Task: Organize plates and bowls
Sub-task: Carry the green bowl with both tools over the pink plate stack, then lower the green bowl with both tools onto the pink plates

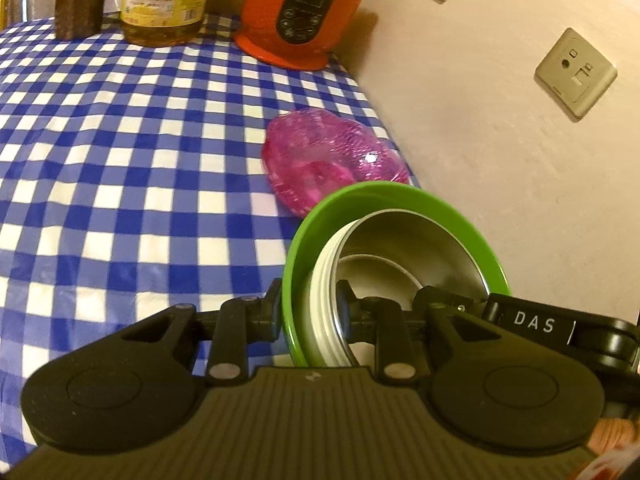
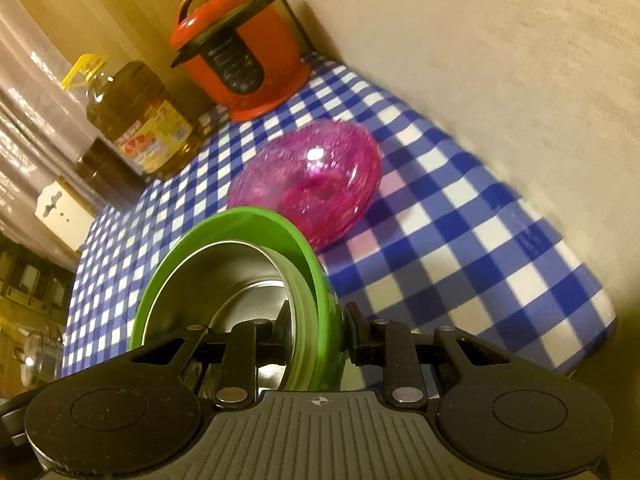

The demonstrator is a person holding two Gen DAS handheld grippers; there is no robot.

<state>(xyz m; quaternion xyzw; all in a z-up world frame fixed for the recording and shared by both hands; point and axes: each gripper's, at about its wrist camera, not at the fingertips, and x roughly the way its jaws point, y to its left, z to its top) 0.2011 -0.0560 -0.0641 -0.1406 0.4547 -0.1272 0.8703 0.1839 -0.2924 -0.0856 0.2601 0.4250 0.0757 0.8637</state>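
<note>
The left claw [image 1: 308,300] is narrowed onto the rim of a green bowl [image 1: 400,196], one finger outside the green wall and the other inside, so that the wall of the steel bowl [image 1: 420,248] nested in it is pinched too. The right claw [image 2: 316,320] grips the opposite side of the same stack in the same way, narrow, its fingers either side of the rim. Held between both claws, the green bowl with its steel bowl sits tilted above the counter [image 1: 140,160], near the counter's edge along the wall. Just beyond it a pink glass bowl [image 2: 312,180] rests on the blue-and-white check cloth, close to that same wall edge. At the far edge stand an orange pressure cooker [image 2: 240,60], a bottle of cooking oil [image 2: 140,120] and a dark jar [image 1: 80,0].
</note>
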